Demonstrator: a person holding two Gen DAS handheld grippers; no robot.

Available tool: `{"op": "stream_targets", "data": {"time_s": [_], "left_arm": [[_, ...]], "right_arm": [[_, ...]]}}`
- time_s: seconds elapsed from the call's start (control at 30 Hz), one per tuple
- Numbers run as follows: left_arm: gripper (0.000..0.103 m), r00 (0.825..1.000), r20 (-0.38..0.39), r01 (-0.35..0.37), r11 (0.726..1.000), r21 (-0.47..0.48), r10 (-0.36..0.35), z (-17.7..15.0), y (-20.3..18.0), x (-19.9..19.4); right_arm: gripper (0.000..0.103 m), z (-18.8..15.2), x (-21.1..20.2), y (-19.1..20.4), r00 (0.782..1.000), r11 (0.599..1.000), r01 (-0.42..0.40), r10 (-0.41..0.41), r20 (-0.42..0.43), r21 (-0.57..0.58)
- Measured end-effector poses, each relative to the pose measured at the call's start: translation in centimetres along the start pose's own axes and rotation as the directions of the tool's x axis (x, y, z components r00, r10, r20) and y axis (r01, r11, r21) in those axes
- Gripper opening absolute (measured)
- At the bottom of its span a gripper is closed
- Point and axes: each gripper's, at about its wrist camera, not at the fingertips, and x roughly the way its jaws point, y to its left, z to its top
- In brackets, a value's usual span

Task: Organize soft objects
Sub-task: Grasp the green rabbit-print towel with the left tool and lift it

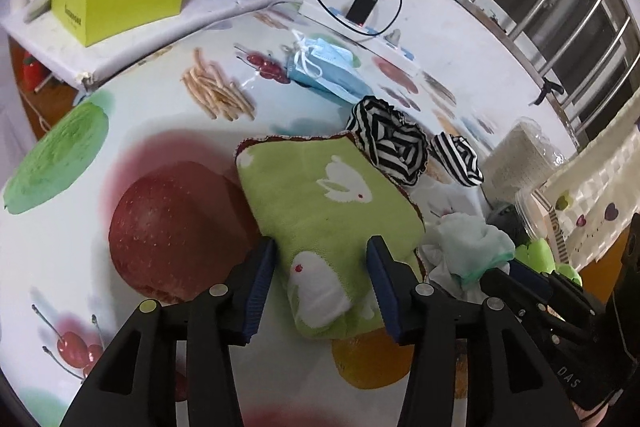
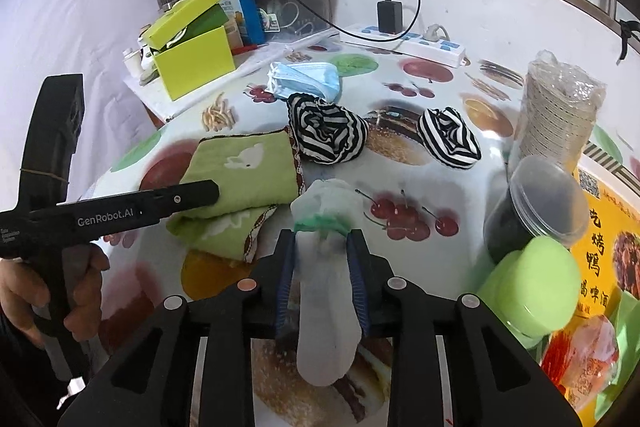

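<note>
While the folded green towel [image 1: 332, 211] lies flat in the lower middle of the left wrist view, the left gripper [image 1: 322, 283] straddles its near end with both jaws apart and no pad pressing on the cloth, so it holds nothing. The towel looks finished: doubled over, rabbits up, edges roughly square.

In the right wrist view the white sock [image 2: 326, 291] runs down the centre of the frame between the jaws of the right gripper [image 2: 322, 283]. The blue pads sit close beside the fabric, but I cannot tell whether they pinch it or merely flank it. Its green-banded cuff [image 2: 322, 223] bunches just past the fingertips, so the sock appears only partly straightened.

Further up the frame, two striped socks [image 2: 328, 135] lie crumpled and apart, the larger touching the towel's far corner, the smaller [image 2: 450, 139] to the right of it. Above them a blue mask [image 2: 306, 79] sits in a loose heap. None of these looks sorted yet.

My reading is that the task is roughly a third done: one item folded, one in hand, three left.

Around the edges of the fruit-print table [image 2: 404, 187] stand a lime box [image 2: 192, 55] at upper left, a power strip [image 2: 408, 41] at the top, and a stack of cups [image 2: 558, 107] with tubs [image 2: 534, 219] on the right.
</note>
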Motion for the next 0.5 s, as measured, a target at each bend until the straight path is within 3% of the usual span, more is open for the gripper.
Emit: {"op": "stream_targets", "data": {"time_s": [0.13,0.43,0.5], "left_arm": [[0.047,1.0,0.003,0.005,1.0,-0.015,-0.005,0.2,0.1,0.1],[0.048,1.0,0.01,0.013,1.0,0.001,-0.013,0.4,-0.3,0.6],[0.035,1.0,0.014,0.007,1.0,0.021,-0.008,0.3,-0.6,0.7]], "right_arm": [[0.044,0.2,-0.3,0.0,1.0,1.0,0.012,-0.012,0.022,0.006],[0.044,0.5,1.3,-0.1,1.0,0.999,-0.009,0.01,-0.02,0.036],[0.042,0.4,1.3,0.0,1.0,0.999,-0.018,0.019,-0.019,0.032]]}}
